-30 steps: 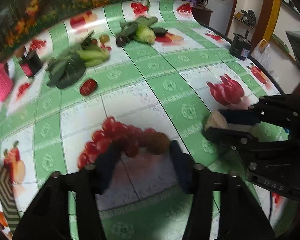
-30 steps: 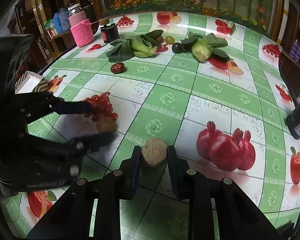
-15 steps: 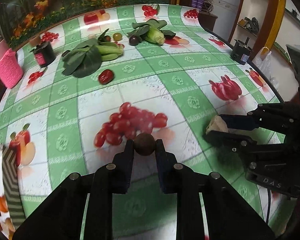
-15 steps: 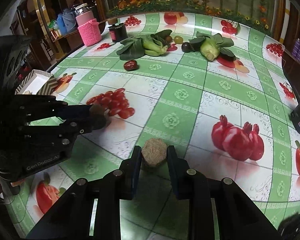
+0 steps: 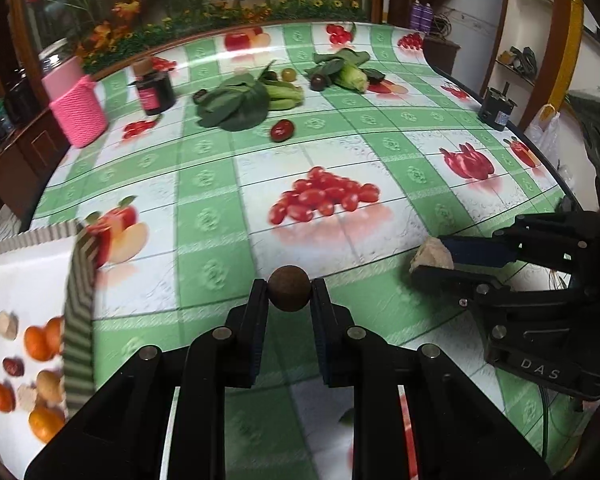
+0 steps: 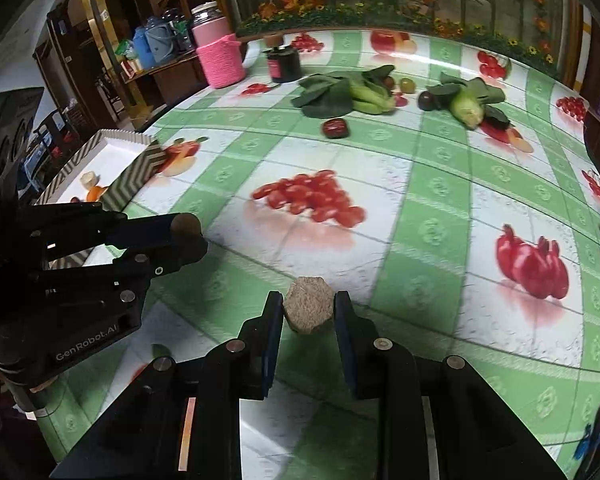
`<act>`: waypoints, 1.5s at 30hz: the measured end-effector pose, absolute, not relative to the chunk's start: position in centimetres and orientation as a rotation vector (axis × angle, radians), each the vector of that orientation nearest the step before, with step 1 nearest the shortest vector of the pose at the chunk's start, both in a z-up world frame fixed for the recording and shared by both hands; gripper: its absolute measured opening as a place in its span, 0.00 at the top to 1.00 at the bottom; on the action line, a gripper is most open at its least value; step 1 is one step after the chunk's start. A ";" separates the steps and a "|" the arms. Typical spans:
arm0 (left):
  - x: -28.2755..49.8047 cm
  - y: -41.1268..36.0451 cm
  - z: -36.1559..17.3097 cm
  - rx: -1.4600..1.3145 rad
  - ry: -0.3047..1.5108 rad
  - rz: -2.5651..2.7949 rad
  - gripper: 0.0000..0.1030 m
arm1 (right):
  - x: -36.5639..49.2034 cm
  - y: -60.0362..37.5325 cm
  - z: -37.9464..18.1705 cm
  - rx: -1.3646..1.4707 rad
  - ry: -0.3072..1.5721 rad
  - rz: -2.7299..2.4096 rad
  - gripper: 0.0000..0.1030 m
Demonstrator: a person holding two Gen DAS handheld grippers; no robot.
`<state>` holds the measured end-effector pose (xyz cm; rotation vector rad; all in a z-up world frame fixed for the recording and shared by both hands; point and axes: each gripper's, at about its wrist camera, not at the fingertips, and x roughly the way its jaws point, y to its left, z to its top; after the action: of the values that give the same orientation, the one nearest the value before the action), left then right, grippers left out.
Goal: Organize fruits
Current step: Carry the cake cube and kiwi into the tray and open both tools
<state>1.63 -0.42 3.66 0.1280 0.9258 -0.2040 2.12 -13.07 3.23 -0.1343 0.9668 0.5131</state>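
A small round brown fruit (image 5: 290,289) is pinched between the fingertips of the left gripper (image 5: 290,292), held above the green-and-white checked tablecloth (image 5: 380,152), while the right gripper (image 6: 309,310) clamps a pale, faceted beige chunk (image 6: 309,310) in the same way, its two fingers closed against the chunk's sides. Taking the white tray with the zigzag-striped rim (image 5: 78,320) as the landmark, the brown fruit hangs just to the tray's right, and the chunk is farther right again, well apart from it. Between the tray's near wall and both grippers the cloth lies bare apart from its printed cherry tomatoes; the real produce sits far beyond the tray: a red date-like fruit (image 5: 282,130), leafy greens (image 5: 236,106), a corn cob in its husk (image 5: 352,76), a dark jar (image 5: 154,92) and a pink knitted holder (image 5: 82,114) near the table's far edge. The left wrist view looks down into the tray, showing orange fruits (image 5: 40,342), a dark red one and pale pieces inside it; the right wrist view shows only the tray's far corner (image 6: 140,162), and it alone shows the shelf of jugs (image 6: 160,42) past the table's edge.
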 end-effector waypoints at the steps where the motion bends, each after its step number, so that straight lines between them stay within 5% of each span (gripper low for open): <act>1: 1.3 -0.1 3.7 0.126 0.921 -0.196 0.82 | 1.9 -12.7 3.2 -0.135 0.967 0.519 0.74; 45: -5.8 18.5 5.1 -0.001 0.887 0.126 0.82 | -2.2 6.8 5.9 -0.338 0.907 0.812 0.74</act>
<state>-5.80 18.51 5.06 -0.0011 0.8867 0.1261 -2.20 6.85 5.95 -0.3385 0.9070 0.8120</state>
